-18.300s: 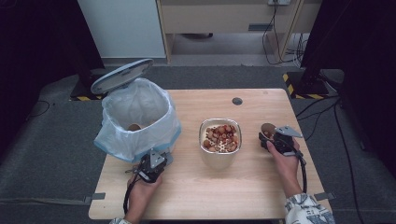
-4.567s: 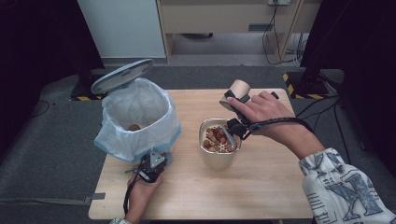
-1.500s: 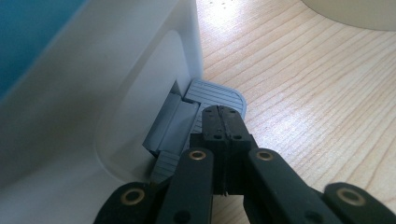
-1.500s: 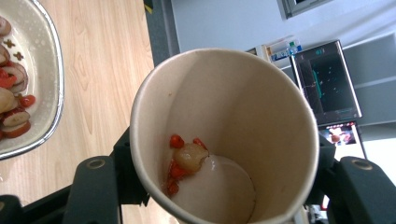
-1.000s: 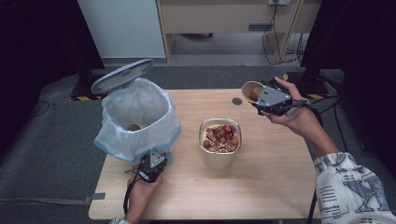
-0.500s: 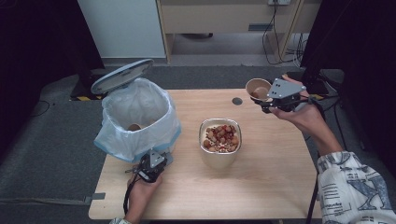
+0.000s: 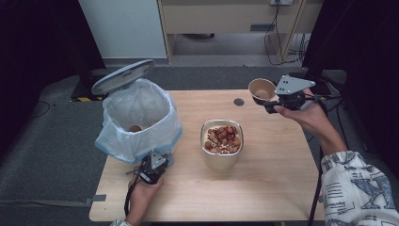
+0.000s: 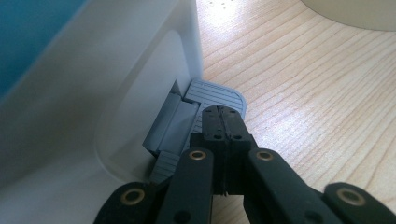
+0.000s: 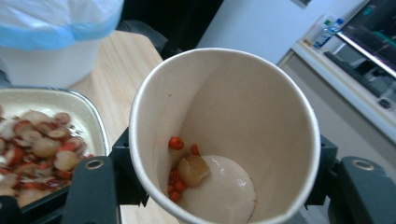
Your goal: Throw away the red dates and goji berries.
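Near the far right corner of the worktop, the right gripper is clamped on the paper cup, which has moved away from the food tray (a few bits remain inside), so emptying seems finished. The left gripper, jaws together, presses the bin pedal.

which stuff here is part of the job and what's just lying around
In use:
- paper cup, held in the right gripper, a few bits left inside
- metal bowl of food
- pedal bin, lid up, left gripper pressing its pedal

Lying about:
- small dark disc on the table
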